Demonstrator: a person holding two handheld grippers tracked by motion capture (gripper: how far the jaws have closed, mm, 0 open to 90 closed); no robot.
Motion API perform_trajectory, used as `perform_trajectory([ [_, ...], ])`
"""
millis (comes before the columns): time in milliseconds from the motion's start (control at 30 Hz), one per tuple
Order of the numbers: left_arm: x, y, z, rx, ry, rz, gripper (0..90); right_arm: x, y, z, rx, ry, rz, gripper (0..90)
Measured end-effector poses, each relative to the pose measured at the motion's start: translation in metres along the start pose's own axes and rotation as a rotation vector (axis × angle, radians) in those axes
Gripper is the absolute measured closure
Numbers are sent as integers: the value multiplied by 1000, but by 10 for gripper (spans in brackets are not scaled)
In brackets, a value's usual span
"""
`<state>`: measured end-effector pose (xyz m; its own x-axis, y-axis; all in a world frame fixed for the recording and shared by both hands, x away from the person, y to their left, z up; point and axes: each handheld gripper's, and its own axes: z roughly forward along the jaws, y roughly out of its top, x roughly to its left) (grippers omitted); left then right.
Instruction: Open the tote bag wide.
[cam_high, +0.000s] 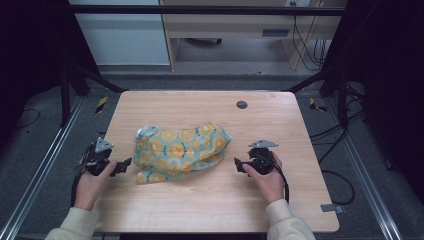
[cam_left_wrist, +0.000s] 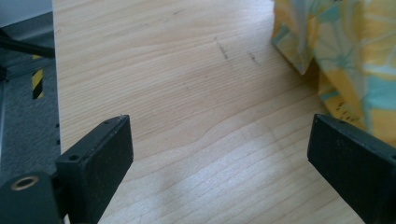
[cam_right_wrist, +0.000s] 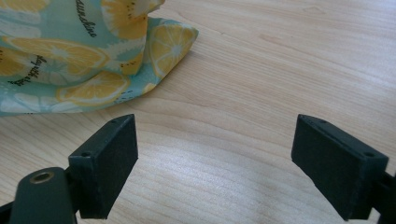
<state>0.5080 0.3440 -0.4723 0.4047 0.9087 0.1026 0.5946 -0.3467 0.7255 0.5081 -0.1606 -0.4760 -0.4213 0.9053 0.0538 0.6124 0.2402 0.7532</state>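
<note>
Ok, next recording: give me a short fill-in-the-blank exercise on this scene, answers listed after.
1. The crumpled cloth is printed with slices of ____.
2. The cloth lies on a ____ table.
3. The jaws of the left hand-held gripper stand ____, with nothing between them.
4. The cloth lies ____ the left hand-held gripper and the right hand-held gripper.

Missing words: lemon; wooden; open; between
</note>
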Motion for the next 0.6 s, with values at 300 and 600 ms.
perform_trajectory([
  [300, 5, -3, 0, 13, 15, -16, 71, 10, 14, -8, -31, 9, -56, 186],
  [600, 1, -4, 4, 38, 28, 12, 71, 28, 52, -34, -97, 79, -128, 296],
])
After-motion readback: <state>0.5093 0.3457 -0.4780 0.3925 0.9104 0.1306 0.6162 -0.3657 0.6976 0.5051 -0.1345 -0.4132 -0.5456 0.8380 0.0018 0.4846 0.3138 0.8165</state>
